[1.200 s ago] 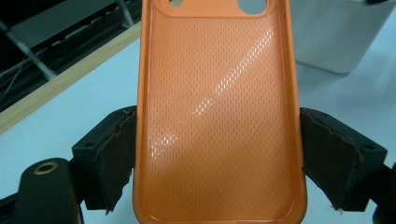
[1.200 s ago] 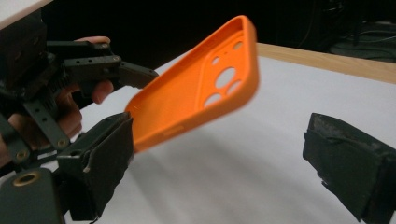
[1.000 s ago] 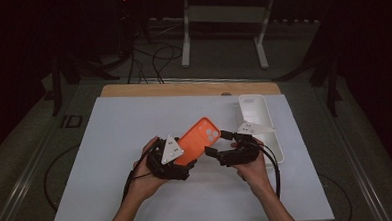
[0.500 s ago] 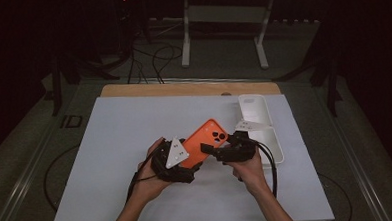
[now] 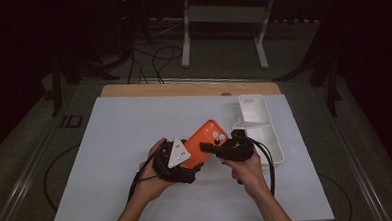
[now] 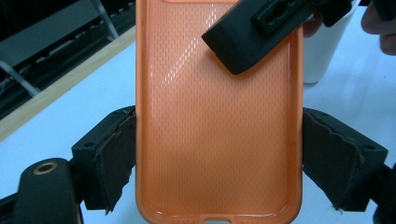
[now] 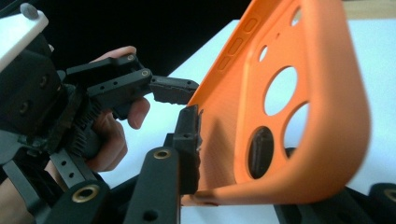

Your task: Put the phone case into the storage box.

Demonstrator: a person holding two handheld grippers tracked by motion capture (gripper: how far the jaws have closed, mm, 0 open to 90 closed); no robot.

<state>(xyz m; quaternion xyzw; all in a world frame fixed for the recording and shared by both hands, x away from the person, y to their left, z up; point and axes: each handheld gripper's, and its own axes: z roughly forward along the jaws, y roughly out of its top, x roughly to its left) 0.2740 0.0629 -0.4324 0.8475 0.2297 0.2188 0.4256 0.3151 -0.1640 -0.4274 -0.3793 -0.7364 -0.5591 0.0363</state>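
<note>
Orange soft-plastic phone case [image 5: 204, 142] held tilted above white bench [image 5: 115, 144]; clamped across width in left claw [image 6: 219, 154], steadying it; right claw [image 7: 224, 154] just closing, pinching camera-end edge.

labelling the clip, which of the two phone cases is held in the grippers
The orange phone case, gripped at its sides by the left gripper and at its wall by the right gripper. The white case lies untouched on the table.
</note>
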